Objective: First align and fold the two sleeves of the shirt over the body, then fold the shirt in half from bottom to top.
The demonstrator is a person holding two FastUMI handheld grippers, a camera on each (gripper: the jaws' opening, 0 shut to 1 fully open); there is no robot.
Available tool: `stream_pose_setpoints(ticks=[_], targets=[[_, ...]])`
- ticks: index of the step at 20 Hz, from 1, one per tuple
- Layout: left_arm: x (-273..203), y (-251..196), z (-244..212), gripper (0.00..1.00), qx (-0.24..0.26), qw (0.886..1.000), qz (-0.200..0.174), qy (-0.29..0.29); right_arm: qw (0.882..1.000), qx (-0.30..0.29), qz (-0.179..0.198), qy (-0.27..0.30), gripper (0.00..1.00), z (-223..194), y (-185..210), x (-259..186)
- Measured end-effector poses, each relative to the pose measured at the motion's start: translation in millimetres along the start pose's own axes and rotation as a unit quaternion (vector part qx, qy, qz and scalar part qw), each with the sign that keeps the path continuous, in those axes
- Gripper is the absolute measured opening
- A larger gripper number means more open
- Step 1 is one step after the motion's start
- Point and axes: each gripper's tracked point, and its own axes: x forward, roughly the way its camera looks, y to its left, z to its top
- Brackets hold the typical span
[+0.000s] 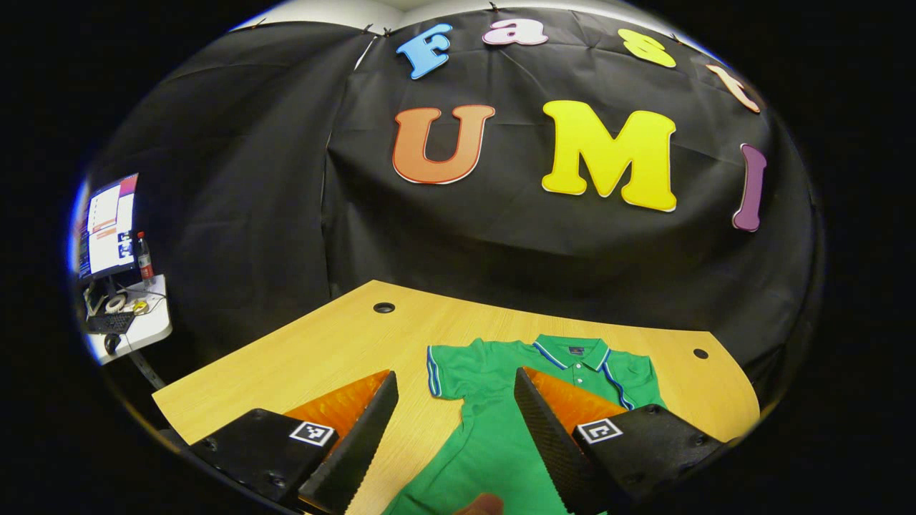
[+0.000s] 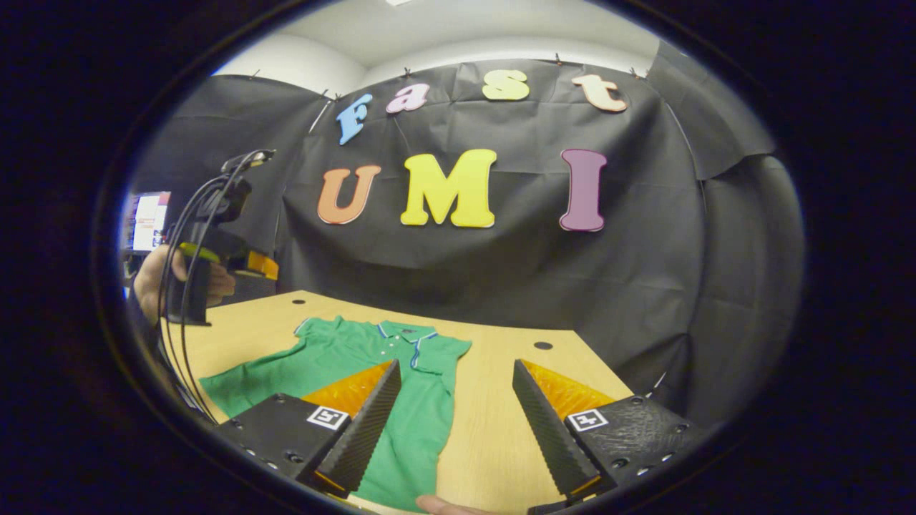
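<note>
A green polo shirt (image 1: 494,443) with a blue-and-white trimmed collar lies flat and front up on the wooden table (image 1: 322,343), collar toward the far wall. Both short sleeves are spread outward. My left gripper (image 1: 454,379) hovers open above the shirt's lower left part, with one sleeve (image 1: 447,368) showing between its fingers. In the right gripper view the shirt (image 2: 336,357) lies to the left, and my right gripper (image 2: 455,368) is open over its right edge and the bare table (image 2: 501,429). A hand holds the left gripper's housing (image 2: 215,250) above the table's left side.
The table has round cable holes (image 1: 383,307) near its back corners and ends close to the black cloth wall. A side desk with a monitor (image 1: 107,229) and a bottle (image 1: 145,259) stands off to the left. A fingertip (image 1: 481,504) shows at the bottom edge.
</note>
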Motion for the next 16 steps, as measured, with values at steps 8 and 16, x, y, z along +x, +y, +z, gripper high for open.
stream_pose_setpoints(ticks=[8,16], targets=[[149.8,11.1,-69.0,1.0,0.04,0.987,0.018,0.152,0.998,0.056,0.021,0.033,0.95,-55.1,4.3,5.0],[208.2,23.2,-125.0,0.97,0.033,0.983,0.039,0.176,0.993,0.06,0.074,0.07,0.96,-94.0,28.0,6.9]])
